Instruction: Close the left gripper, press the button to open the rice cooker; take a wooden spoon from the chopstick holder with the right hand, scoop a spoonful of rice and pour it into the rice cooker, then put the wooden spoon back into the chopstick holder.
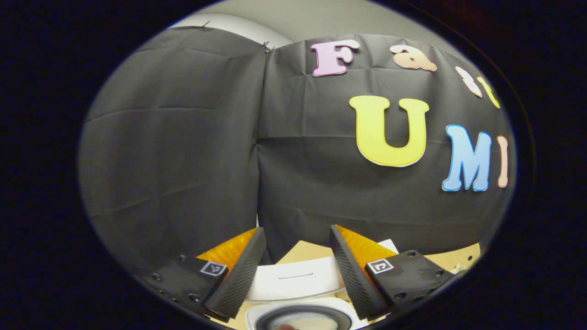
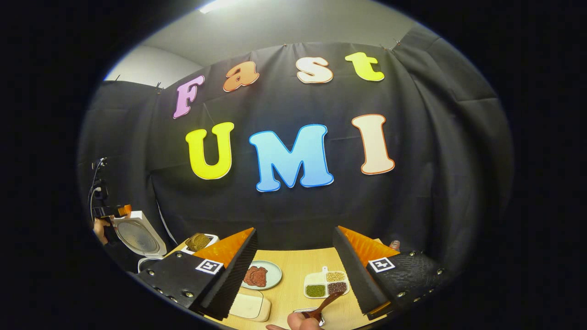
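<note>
While open, rice cooker [image 1: 300, 298] unlabelled.

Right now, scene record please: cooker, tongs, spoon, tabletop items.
cooker: lid up, pot exposed below the left tongs
left tongs: open, nothing between them, above the cooker
right tongs: open, empty, over the table
spoon: wooden, low in the right gripper view, not gripped
plate: round, holding brown food
divided dish: three compartments of grains
</note>
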`<state>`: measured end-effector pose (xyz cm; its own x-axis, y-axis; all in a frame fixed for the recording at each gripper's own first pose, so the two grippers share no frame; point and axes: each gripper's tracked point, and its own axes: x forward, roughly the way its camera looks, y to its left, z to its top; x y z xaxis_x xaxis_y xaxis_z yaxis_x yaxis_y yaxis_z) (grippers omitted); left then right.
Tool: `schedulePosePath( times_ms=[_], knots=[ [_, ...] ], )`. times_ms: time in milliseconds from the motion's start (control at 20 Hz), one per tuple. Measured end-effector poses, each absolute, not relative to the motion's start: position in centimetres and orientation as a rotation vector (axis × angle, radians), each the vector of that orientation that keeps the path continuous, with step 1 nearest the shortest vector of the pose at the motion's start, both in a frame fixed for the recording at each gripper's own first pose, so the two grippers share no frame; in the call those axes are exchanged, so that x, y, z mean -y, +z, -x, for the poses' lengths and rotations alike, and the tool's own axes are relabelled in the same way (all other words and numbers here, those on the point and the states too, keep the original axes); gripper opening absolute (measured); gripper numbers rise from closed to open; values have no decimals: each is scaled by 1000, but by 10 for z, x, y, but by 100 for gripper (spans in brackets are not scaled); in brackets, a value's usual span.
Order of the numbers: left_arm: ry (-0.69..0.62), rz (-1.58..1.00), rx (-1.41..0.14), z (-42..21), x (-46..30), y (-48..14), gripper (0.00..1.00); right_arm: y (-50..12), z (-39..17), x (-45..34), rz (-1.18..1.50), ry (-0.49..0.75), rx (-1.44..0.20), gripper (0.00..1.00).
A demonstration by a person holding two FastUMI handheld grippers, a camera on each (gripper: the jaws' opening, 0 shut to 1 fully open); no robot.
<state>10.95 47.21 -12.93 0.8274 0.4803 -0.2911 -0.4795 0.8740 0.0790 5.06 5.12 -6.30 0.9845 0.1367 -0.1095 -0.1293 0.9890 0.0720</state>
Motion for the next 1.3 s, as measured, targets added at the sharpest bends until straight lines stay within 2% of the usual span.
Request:
schedulePosePath(
  times_ms=[50, 100, 150, 200, 400, 450, 700, 750, 800, 850, 900, 950, 1000, 1100, 1300],
  knots=[
    [510, 0, -312, -108, -472, -130, 100, -63, -51, -51, -60, 135, -114, 99],
    [511, 4, -317, -104, -468, -131, 96, -63, -51, -53, -59, 138, -113, 99],
    [510, 7, -321, -96, -460, -134, 100, -63, -51, -53, -62, 141, -114, 99],
    [510, 9, -323, -89, -454, -135, 95, -63, -51, -54, -67, 143, -115, 99],
    [502, 8, -321, -62, -429, -145, 100, -58, -50, -52, -106, 141, -100, 100],
    [502, 14, -325, -55, -422, -148, 95, -56, -48, -50, -92, 137, -92, 99],
    [512, 4, -314, -16, -392, -174, 95, -45, -37, -61, -38, 160, -53, 99],
    [514, 2, -317, -9, -386, -181, 100, -45, -35, -64, -31, 168, -53, 100],
    [516, 0, -323, -2, -380, -188, 100, -45, -34, -68, -29, 176, -54, 99],
    [518, 1, -326, 3, -375, -194, 95, -45, -33, -69, -28, 181, -56, 99],
    [519, 3, -331, 10, -370, -201, 95, -46, -31, -70, -26, 185, -58, 99],
    [517, 2, -338, 16, -365, -207, 95, -46, -30, -70, -27, 185, -60, 99],
    [517, 10, -349, 21, -361, -214, 100, -44, -29, -70, -34, 187, -56, 100],
    [516, 24, -378, 32, -352, -230, 95, -40, -27, -69, -34, 186, -46, 99],
    [511, 39, -449, 49, -342, -265, 95, -42, -24, -69, -33, 189, -55, 100]
  ],
)
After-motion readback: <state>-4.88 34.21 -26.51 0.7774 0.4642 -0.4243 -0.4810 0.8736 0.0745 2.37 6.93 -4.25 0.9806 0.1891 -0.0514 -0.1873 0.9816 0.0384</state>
